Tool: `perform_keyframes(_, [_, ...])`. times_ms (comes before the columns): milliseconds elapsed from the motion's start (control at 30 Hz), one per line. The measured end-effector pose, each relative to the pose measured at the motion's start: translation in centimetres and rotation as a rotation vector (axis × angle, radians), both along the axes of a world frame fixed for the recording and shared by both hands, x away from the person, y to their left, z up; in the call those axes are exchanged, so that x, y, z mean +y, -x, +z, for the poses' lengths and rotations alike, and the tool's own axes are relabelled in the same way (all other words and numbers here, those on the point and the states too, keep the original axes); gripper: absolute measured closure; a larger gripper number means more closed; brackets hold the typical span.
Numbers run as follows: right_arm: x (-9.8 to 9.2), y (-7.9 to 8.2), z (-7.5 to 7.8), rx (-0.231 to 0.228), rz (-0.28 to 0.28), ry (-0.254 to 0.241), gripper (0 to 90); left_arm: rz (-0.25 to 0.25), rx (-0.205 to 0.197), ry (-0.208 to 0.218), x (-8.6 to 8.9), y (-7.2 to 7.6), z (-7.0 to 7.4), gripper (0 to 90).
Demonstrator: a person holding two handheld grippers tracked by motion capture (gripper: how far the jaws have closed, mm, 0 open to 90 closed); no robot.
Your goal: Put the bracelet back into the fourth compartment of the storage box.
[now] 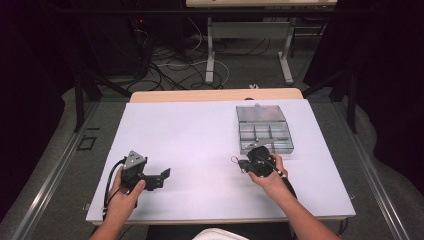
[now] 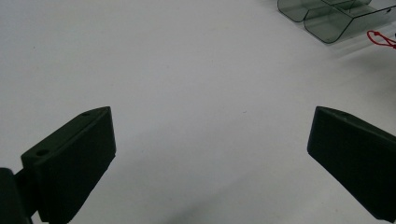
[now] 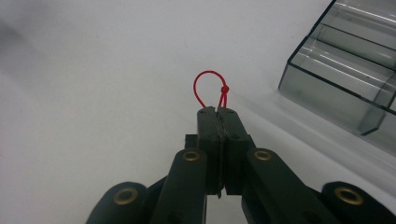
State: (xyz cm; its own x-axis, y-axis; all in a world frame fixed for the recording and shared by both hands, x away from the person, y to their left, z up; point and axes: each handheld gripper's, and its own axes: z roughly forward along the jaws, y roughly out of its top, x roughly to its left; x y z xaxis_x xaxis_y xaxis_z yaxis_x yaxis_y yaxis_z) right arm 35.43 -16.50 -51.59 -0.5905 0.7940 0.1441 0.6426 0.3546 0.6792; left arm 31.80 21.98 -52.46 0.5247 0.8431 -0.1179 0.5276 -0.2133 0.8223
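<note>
Pressed tight together, the right gripper's [image 3: 218,110] jaws pinched the tail of a red string loop [image 3: 210,87], so the loop stuck straight out ahead of the jaw tips with its little knot just past them, hanging over the white tabletop [image 3: 93,93]. Its long axis ran along the jaws, pointing away from the hand. Off to the right of those jaws, close but not touching, sat the clear compartment box [image 3: 341,70] with its lid open. So my guess was the loop only needed to swing right and over the wall to land in a compartment. The left gripper [image 1: 162,176] was well apart from all that, jaws spread wide over bare table, nothing between them, clearly the farther hand.
</note>
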Motion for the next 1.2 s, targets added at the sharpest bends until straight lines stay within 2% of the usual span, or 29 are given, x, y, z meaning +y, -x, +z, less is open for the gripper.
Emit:
perform_keyframes(67, [-0.1,-0.1,0.0,-0.019,-0.004,-0.019,89.3,0.0,0.0,0.001,0.0,0.0,0.0,1.2])
perform_keyframes(100, [-0.2,-0.1,0.2,-0.012,-0.005,-0.007,89.3,0.0,0.0,0.001,0.0,0.0,0.0,1.2])
perform_keyframes(367, [-0.8,-0.2,0.5,-0.045,-0.023,-0.024,89.3,-0.001,0.002,0.0,0.0,0.0,0.0,1.2])
perform_keyframes(400, [-0.8,-0.3,0.5,-0.061,-0.022,-0.024,89.3,-0.004,-0.001,-0.006,0.0,0.0,0.0,1.2])
perform_keyframes(433, [-0.9,-0.3,0.6,-0.055,-0.023,-0.02,89.4,-0.004,-0.001,-0.006,0.0,0.0,0.0,1.2])
perform_keyframes(767, [-1.2,-0.6,0.7,-0.096,-0.028,-0.02,89.3,0.0,0.004,0.0,-0.1,0.0,0.0,1.2])
perform_keyframes(1200, [-1.8,-1.5,1.1,-0.135,-0.048,-0.037,89.3,-0.003,0.0,-0.006,0.0,0.0,0.0,1.2])
